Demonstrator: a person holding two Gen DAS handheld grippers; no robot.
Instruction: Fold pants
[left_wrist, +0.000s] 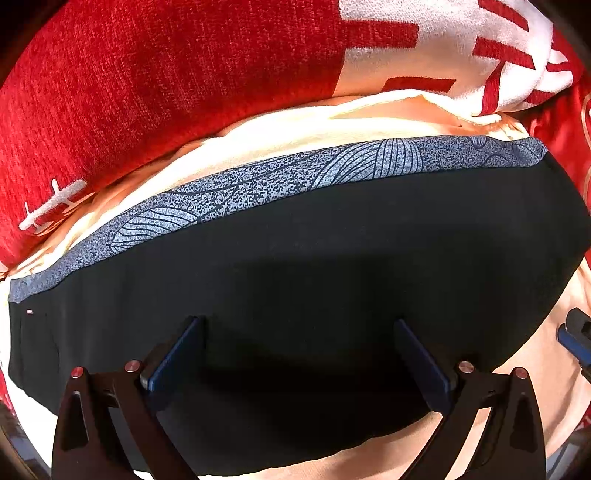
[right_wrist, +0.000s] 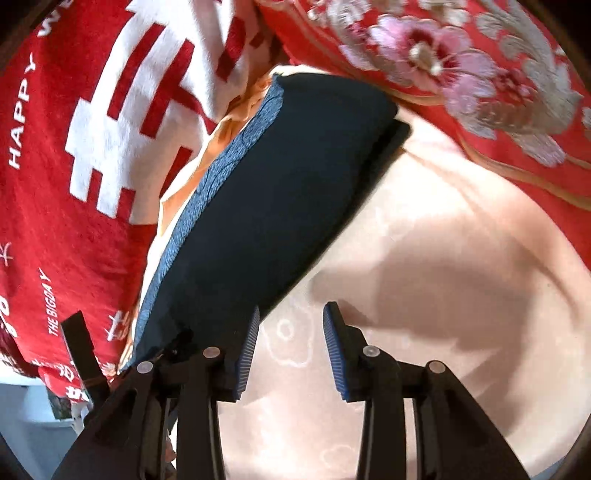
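Dark navy pants lie folded into a compact rectangle on a pale peach sheet, with a blue-grey patterned waistband along the far edge. My left gripper is open, its fingers spread just above the near part of the pants, holding nothing. In the right wrist view the same folded pants lie to the left. My right gripper is open and empty over the bare sheet, its left finger next to the pants' near edge.
A red plush pillow and a red-and-white printed blanket lie just behind the pants. A red embroidered floral cover lies at the far right. The other gripper's tip shows at the right edge.
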